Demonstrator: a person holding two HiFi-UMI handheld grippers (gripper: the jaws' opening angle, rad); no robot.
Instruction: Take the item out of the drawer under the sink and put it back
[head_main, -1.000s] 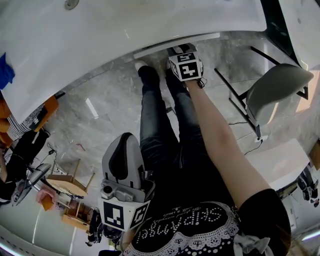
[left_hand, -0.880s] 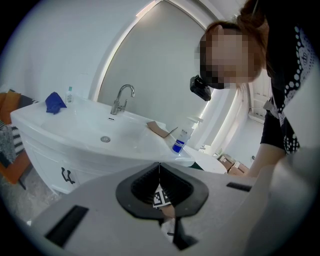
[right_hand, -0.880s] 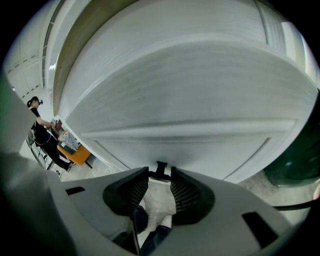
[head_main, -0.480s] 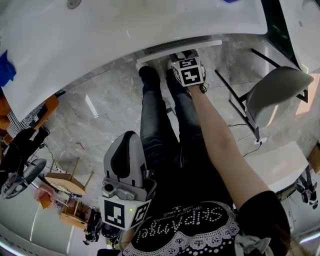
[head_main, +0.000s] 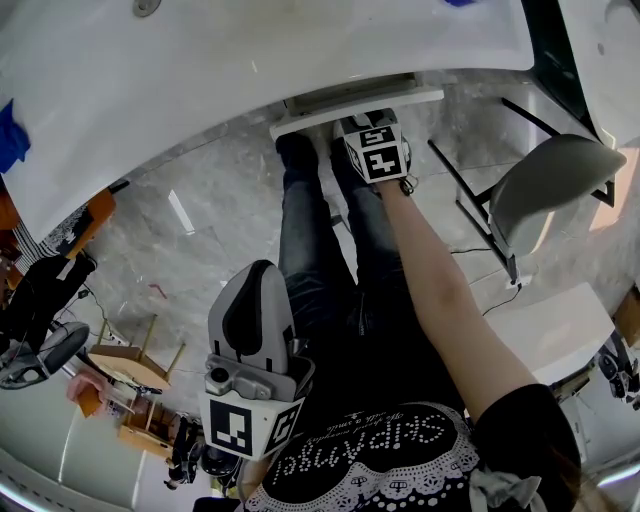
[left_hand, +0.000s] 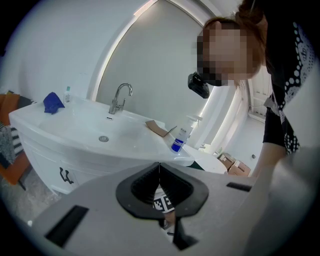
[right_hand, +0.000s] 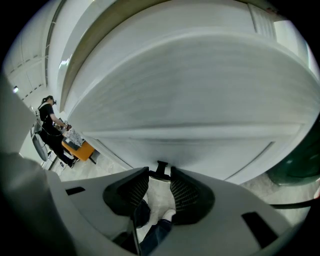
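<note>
The white drawer front (head_main: 355, 101) sticks out a little from under the white sink counter (head_main: 200, 90). In the right gripper view, the drawer's small black handle (right_hand: 161, 169) sits between the tips of my right gripper (right_hand: 160, 176), which is shut on it. From the head view, that right gripper (head_main: 362, 120) is at arm's length against the drawer front, with its marker cube facing up. My left gripper (head_main: 254, 272) is held low near my body with its jaws shut and nothing in them. The drawer's inside is hidden.
In the left gripper view, the sink top carries a faucet (left_hand: 120, 98), a blue cloth (left_hand: 52, 102), a blue-bottomed bottle (left_hand: 180, 138) and a piece of cardboard (left_hand: 157, 127). A grey chair (head_main: 548, 187) stands to my right. My legs (head_main: 320, 250) stand on the marble floor below the drawer.
The drawer front has slid out from under the counter towards me, and my right gripper has come back with it. The left gripper has stayed in place.
</note>
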